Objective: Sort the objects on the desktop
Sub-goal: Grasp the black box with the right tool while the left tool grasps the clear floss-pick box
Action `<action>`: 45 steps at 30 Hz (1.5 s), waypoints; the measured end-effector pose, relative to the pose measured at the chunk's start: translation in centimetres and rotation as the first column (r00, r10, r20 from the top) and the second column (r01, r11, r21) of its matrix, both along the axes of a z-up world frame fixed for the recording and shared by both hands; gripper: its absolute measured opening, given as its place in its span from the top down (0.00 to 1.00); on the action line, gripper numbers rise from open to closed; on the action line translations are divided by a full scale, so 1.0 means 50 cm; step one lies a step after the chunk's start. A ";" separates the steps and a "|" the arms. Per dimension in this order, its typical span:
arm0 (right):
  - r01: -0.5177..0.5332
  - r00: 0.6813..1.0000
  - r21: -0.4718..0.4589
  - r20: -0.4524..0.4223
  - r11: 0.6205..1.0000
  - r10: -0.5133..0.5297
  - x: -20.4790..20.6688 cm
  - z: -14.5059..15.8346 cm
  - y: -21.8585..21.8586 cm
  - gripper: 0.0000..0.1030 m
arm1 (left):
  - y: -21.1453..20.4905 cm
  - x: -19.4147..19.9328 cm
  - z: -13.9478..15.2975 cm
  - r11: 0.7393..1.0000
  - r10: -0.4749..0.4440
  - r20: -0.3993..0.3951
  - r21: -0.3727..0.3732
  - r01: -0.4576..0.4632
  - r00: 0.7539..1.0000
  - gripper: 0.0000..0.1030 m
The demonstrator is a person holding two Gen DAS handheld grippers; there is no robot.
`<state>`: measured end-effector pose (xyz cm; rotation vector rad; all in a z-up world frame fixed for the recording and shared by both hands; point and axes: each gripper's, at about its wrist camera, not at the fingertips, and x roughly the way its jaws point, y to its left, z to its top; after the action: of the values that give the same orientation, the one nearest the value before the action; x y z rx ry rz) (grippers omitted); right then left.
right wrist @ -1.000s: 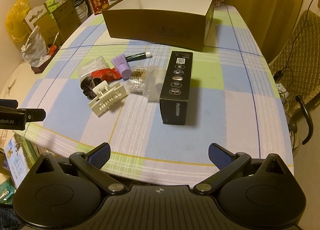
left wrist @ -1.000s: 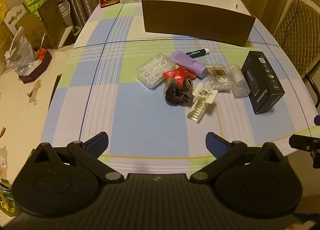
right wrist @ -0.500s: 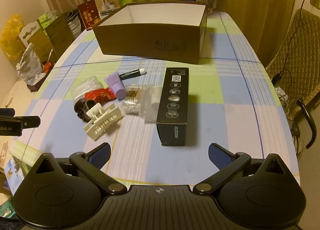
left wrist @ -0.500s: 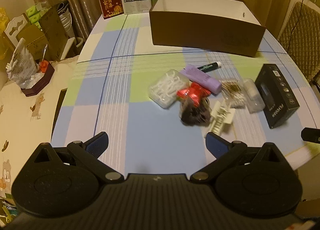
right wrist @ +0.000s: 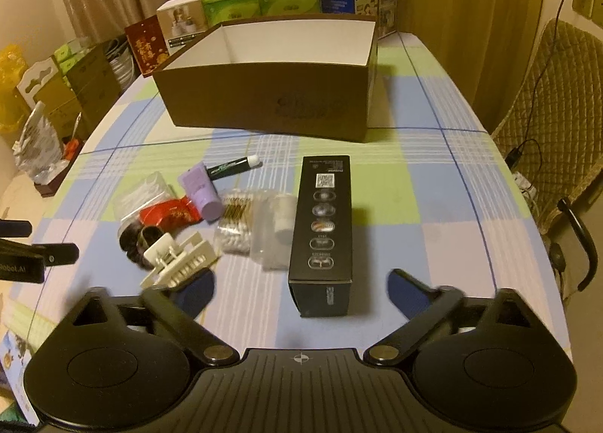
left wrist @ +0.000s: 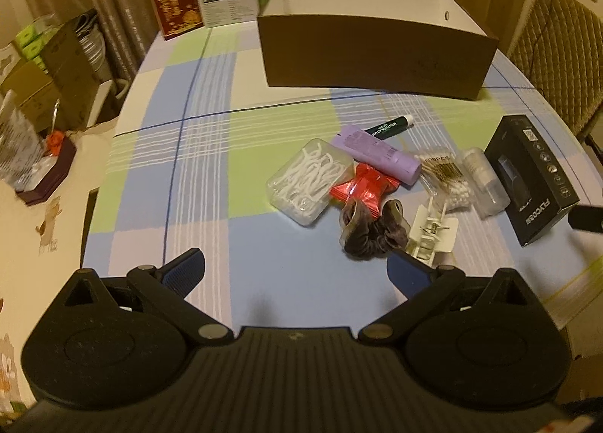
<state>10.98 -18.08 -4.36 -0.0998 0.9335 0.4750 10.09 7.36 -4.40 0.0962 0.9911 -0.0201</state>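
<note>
Glossy black carton (right wrist: 323, 229) lies between the closing right claw (right wrist: 301, 288), left claw (left wrist: 296, 273) gaping empty.

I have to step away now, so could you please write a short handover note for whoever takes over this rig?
Left gripper: open, empty, above the table near the brown scrunchie.
Right gripper: jaws closing, nothing gripped; the black product box lies just ahead of them.
Floss picks case, purple tube, red packet, cotton swabs and white hair claw sit clustered on the tablecloth.
Brown storage box: no items visible inside.
Done: nothing. Left: everything.
</note>
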 end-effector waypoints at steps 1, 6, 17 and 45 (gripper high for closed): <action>0.004 1.000 -0.001 -0.003 1.000 -0.004 0.005 -0.004 0.003 0.17 | 0.001 0.006 -0.005 1.000 -0.011 -0.004 -0.005 0.011 1.000 0.05; 0.024 1.000 -0.029 0.004 0.999 -0.024 0.028 -0.021 0.020 0.25 | 0.004 0.035 -0.029 0.999 -0.046 -0.016 -0.017 0.046 0.999 0.05; 0.050 0.999 -0.063 -0.011 0.997 -0.051 0.074 -0.047 0.041 0.33 | 0.011 0.080 -0.049 0.993 -0.119 -0.015 -0.026 0.118 0.993 0.08; 0.172 0.984 -0.128 -0.025 0.977 -0.176 0.145 -0.075 0.069 0.41 | 0.026 0.250 -0.156 0.914 -0.402 -0.111 0.005 0.405 0.909 0.30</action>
<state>18.25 -14.63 -8.11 -0.1227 0.9980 0.2565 22.59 8.66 -12.18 0.3293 1.0659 -0.3963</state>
